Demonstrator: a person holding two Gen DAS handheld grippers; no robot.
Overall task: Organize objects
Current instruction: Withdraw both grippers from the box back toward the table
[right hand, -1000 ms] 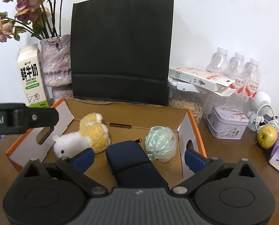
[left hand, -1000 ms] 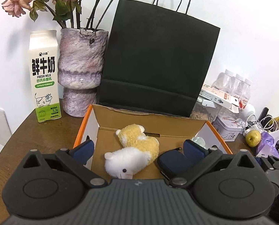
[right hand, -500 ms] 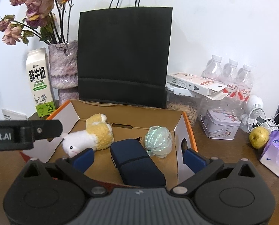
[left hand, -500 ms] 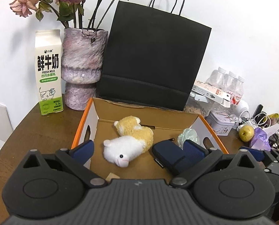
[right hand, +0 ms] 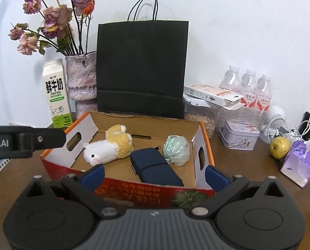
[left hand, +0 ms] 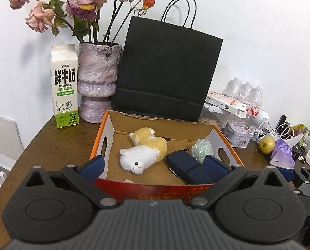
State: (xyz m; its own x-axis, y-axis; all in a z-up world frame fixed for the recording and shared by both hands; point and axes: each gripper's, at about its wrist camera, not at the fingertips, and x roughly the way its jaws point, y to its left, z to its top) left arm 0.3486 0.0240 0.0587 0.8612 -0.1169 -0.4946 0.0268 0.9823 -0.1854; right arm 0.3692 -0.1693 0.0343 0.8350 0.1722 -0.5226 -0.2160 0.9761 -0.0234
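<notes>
Left gripper (left hand: 154, 165): jaws spread wide, nothing held between the blue pads. It hangs just in front of the near red wall of the cardboard box (left hand: 155, 189), pads level with the box's front corners.

Right gripper (right hand: 154, 174): also wide open, empty, in front of the same box's near wall. A black part of the left gripper body reaches in from the left edge of the right wrist view, beside the box's left wall.

Cardboard box sits open on the brown bench (left hand: 57, 145), orange rim, white side walls with cut-out handles, a pumpkin picture on its near face in the right wrist view.

Contents of box:
- Plush toy (left hand: 143, 152), white head and yellow body, lying on its side in the left-centre, face towards the near wall.
- Dark blue zip case (left hand: 184, 166), lying flat, right of the plush and touching or nearly touching it.
- Pale green iridescent bundle (right hand: 176, 149), by the right wall, just behind the case's far end.

Behind box: black paper bag (left hand: 167, 70) upright against the wall; purple vase (left hand: 97, 81) with dried roses; milk carton (left hand: 64, 85) left of vase.

Right of box on bench: tin (right hand: 240, 134), water bottles (right hand: 248, 89), yellow-green apple (right hand: 279, 146), purple tissue pack (right hand: 298, 163), tangled cables.
</notes>
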